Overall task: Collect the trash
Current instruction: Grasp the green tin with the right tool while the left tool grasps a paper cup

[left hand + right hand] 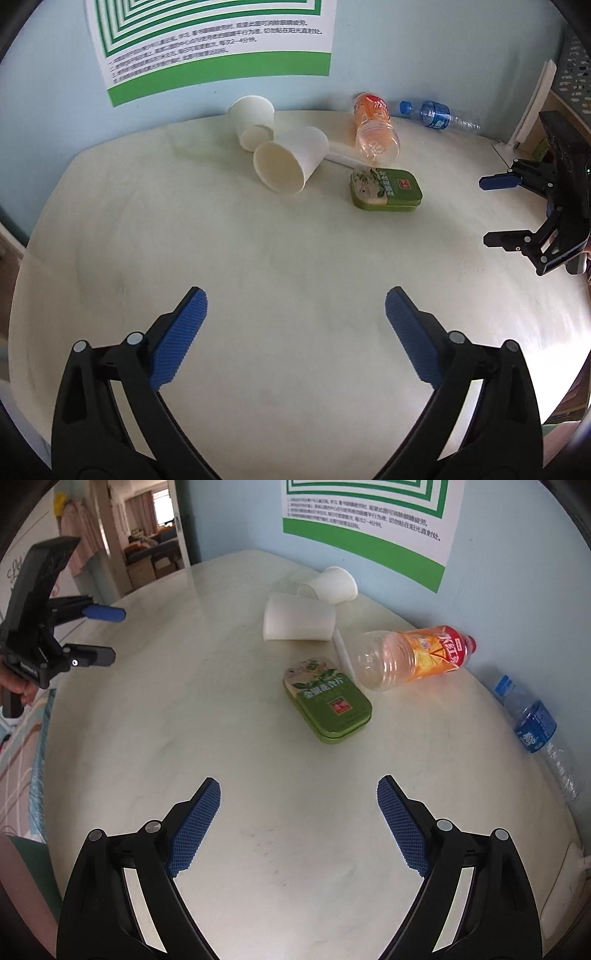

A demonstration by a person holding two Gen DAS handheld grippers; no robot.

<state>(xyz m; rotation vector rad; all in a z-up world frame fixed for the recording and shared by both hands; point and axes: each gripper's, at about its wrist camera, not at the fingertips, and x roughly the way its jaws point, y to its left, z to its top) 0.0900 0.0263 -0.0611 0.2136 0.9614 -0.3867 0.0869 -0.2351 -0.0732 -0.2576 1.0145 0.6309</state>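
Observation:
Trash lies on a pale round table (258, 277): two white paper cups on their sides (291, 158) (253, 120), an empty orange-label bottle (375, 127), a green tin (386, 189), a blue-label water bottle (437, 115) by the wall, and a white stick (343, 157). My left gripper (295, 306) is open and empty above the near table. My right gripper (298, 797) is open and empty, short of the green tin (327, 701). The orange bottle (413, 657), cups (299, 622) (334, 585) and water bottle (533, 723) also show in the right wrist view. Each gripper shows in the other's view, the right (491, 210) and the left (110, 637).
A light blue wall with a green-and-white poster (207, 44) runs behind the table. A white stand (532, 107) and a grey perforated rack (574, 70) sit at the right. A doorway into another room (147, 528) opens at the far left.

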